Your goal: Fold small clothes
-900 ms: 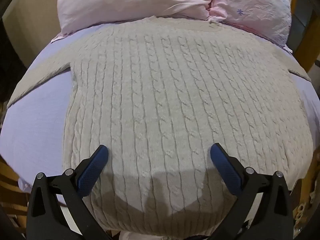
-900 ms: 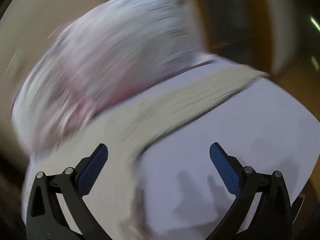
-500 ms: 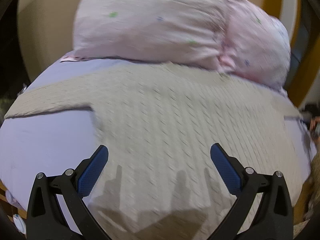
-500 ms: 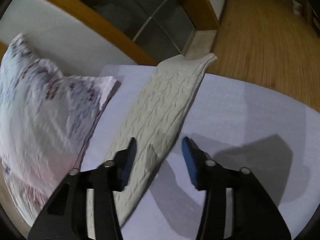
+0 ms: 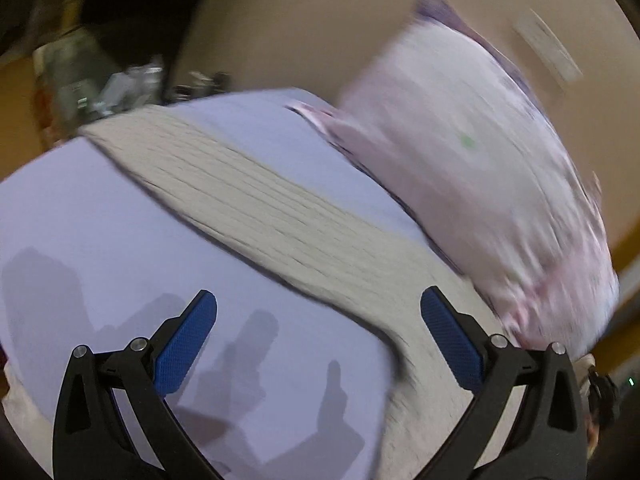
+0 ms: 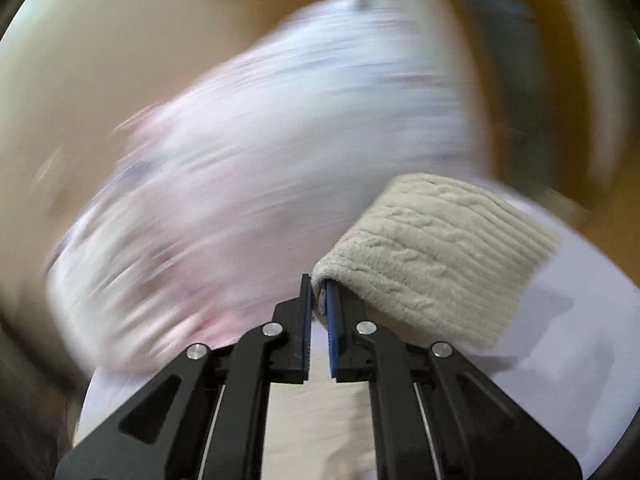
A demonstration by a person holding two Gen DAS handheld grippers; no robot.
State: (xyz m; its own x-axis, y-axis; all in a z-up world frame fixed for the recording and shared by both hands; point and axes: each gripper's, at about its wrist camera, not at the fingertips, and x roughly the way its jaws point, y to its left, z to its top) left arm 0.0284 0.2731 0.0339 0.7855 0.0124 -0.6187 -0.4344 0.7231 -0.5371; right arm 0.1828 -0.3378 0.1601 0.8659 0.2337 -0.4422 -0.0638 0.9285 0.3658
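Left gripper [image 5: 318, 334]: black frame, blue ribbed pads [image 5: 186, 342]. Jaws spread wide, nothing between them. It is held above the lavender sheet [image 5: 100, 216], its own shadow cast on the cloth just ahead of the fingers. The left pad sits over bare sheet; the right pad sits over the near end of the knit band.

Sweater [image 5: 256, 204]: beige cable knit. In the left wrist view one sleeve lies flat on the sheet as a long diagonal band, running from the far left down to the near right, where it widens and passes under the right finger. Detail is smeared by motion blur.

Right gripper [image 6: 318, 294]: same make. Jaws drawn close together, clamped on a fold of the beige knit, which shows as a sliver of fabric between the pads. The gripped sleeve end [image 6: 436, 256] arches up from the fingertips and drapes over to the right, its ribbed cuff edge hanging toward the sheet [image 6: 568, 344]. More beige knit lies flat under the gripper frame, near the bottom edge.

Pillow [image 5: 480, 184]: pale pink with small printed spots, lying on the far right of the sheet, its lower edge just beside the sleeve. In the right wrist view it [image 6: 260, 168] fills the left and centre behind the fingers, heavily blurred.

Wall [image 5: 320, 24]: plain beige, behind the pillow.
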